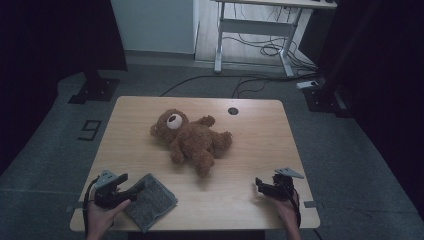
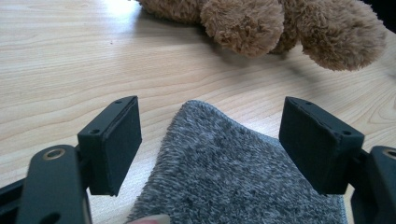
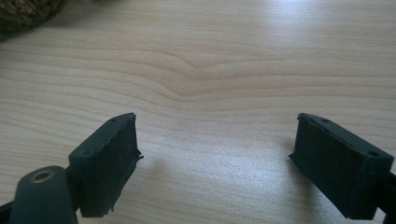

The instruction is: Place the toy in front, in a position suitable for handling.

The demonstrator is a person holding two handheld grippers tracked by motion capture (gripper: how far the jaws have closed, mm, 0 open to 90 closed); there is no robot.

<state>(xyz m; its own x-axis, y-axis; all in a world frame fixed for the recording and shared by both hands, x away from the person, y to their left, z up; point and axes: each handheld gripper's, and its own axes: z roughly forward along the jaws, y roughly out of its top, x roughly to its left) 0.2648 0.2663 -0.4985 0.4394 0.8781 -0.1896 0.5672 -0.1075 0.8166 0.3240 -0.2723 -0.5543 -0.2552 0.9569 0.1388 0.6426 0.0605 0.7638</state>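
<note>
A: What is seen nearest, at the front edge of the table?

B: From the high view, the left gripper is seen at about 7 o'clock on the tabletop, with the grey cloth lying under and just beside its tips. The cloth's near corner is laid close to the front edge. The right gripper is found at about 5 o'clock, well apart from the cloth.

A: How are the jaws set?

B: In the left gripper view, the left gripper is seen spread wide, with the cloth between the jaws but not pinched; nothing is held. In the right gripper view, the right gripper is likewise spread wide over bare wood, and nothing is gripped.

A: What is added by the close views?

B: The cloth's fuzzy pile and one pointed corner aimed at 12 o'clock are shown there. Whether the jaws touch the cloth cannot be told.

A: And farther off?

B: A brown teddy bear is laid on its back at the table's centre, head towards 10 o'clock. Open wood is left between bear and grippers, and along the right edge. A round hole is set near the far edge at 12 o'clock.
</note>
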